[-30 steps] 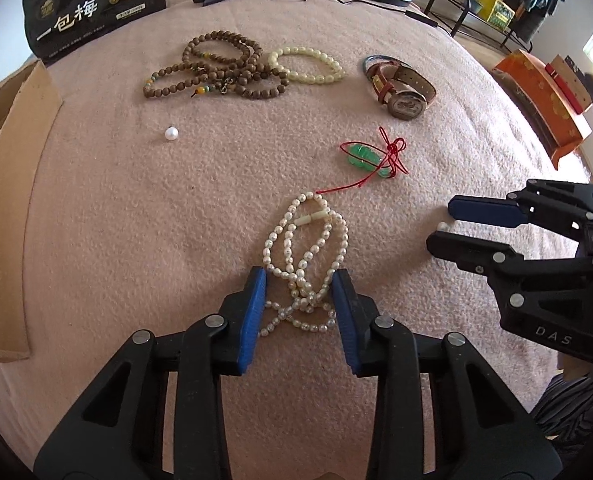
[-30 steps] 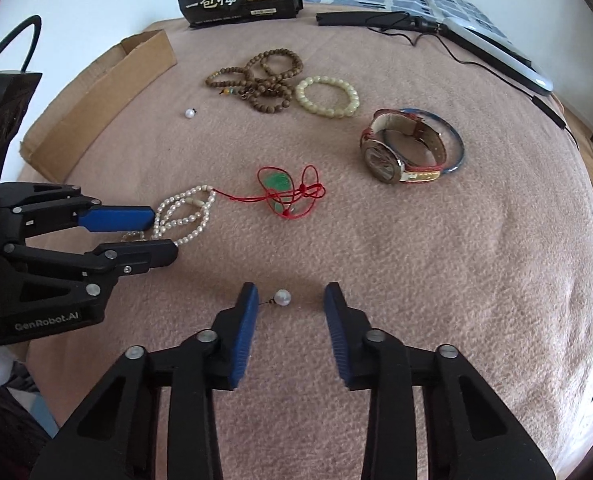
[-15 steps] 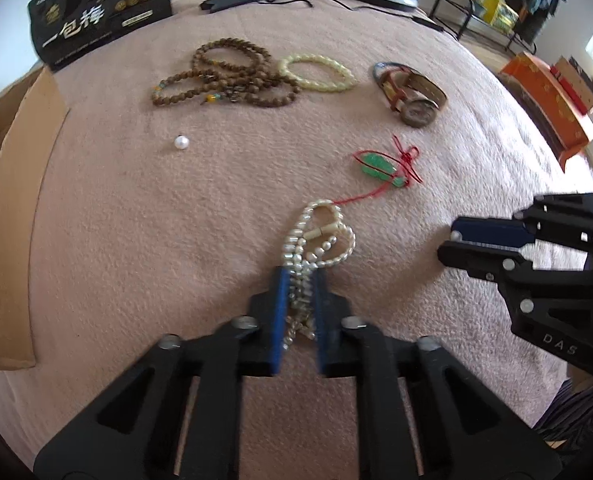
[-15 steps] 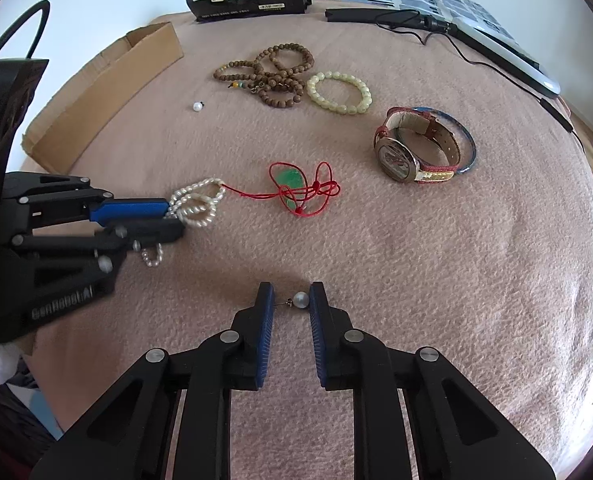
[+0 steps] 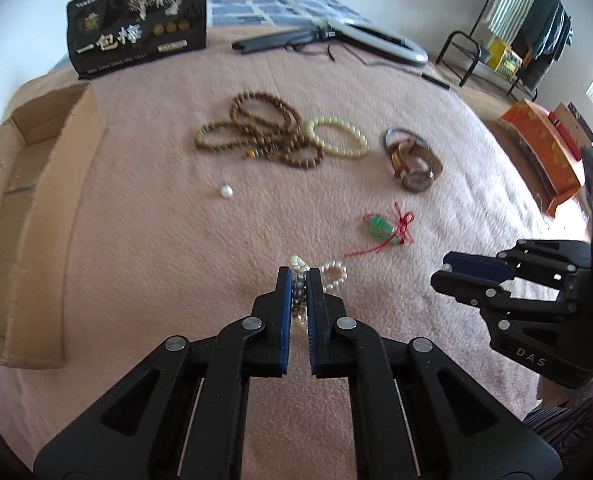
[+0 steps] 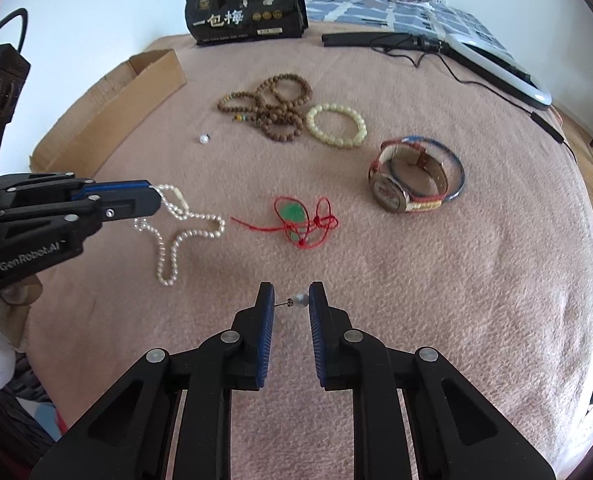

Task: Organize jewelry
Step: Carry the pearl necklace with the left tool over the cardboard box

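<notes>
On bed blanket [image 6: 456, 280], most jewelry lies unsorted. Cardboard box [image 5: 36, 208] at left edge shows nothing inside, probably destination. Wooden bead strands [image 6: 272, 108], pale bracelet [image 6: 336, 125], watch [image 6: 412, 184], jade pendant on red cord [image 6: 296, 216] untouched. Left gripper [image 5: 299, 280]: jaws pinching pearl necklace [image 6: 184, 236], strand lifted, tail trailing on blanket. Right gripper [image 6: 290, 300]: jaws narrowed around pearl stud earring [image 6: 300, 301]; contact appears made, not certain. Second pearl [image 6: 204, 139] loose near beads.
</notes>
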{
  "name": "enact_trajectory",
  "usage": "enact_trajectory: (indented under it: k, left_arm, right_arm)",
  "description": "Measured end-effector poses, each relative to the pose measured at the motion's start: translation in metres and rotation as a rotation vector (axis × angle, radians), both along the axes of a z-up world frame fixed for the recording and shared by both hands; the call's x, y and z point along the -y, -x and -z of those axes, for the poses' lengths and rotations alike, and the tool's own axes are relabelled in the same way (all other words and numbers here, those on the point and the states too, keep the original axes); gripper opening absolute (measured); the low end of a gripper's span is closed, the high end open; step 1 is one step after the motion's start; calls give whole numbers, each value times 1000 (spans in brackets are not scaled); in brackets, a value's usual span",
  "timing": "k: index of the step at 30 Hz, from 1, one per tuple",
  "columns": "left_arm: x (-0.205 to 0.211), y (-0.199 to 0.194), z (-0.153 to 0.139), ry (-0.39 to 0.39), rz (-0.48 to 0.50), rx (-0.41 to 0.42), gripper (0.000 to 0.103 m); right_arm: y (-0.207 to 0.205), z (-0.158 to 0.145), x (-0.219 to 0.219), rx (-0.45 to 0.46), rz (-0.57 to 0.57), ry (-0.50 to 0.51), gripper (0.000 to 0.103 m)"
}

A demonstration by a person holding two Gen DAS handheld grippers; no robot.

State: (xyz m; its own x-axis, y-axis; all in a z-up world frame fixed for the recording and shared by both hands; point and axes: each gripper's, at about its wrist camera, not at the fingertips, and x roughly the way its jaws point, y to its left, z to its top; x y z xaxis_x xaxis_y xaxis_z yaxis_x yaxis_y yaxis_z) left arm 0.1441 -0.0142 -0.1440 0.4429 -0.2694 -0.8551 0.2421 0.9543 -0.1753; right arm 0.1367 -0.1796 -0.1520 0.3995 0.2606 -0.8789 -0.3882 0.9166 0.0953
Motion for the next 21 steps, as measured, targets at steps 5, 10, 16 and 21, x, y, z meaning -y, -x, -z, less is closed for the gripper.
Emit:
enact_trajectory:
  k: [5, 10, 16, 21]
  left_arm:
    - [-14, 2, -29, 38, -36, 59, 5]
    - [-30, 3, -61, 80, -69, 127, 5]
    - [-55, 2, -90, 126, -116, 176, 5]
    - [-78, 2, -109, 140, -152, 221, 5]
  right_arm:
    - [1, -14, -6, 33, -4, -17, 16]
    - [2, -29, -14, 56, -9, -45, 16]
    - [0, -47, -29, 91, -26, -58, 16]
    - [-4, -62, -46, 120, -46, -80, 16]
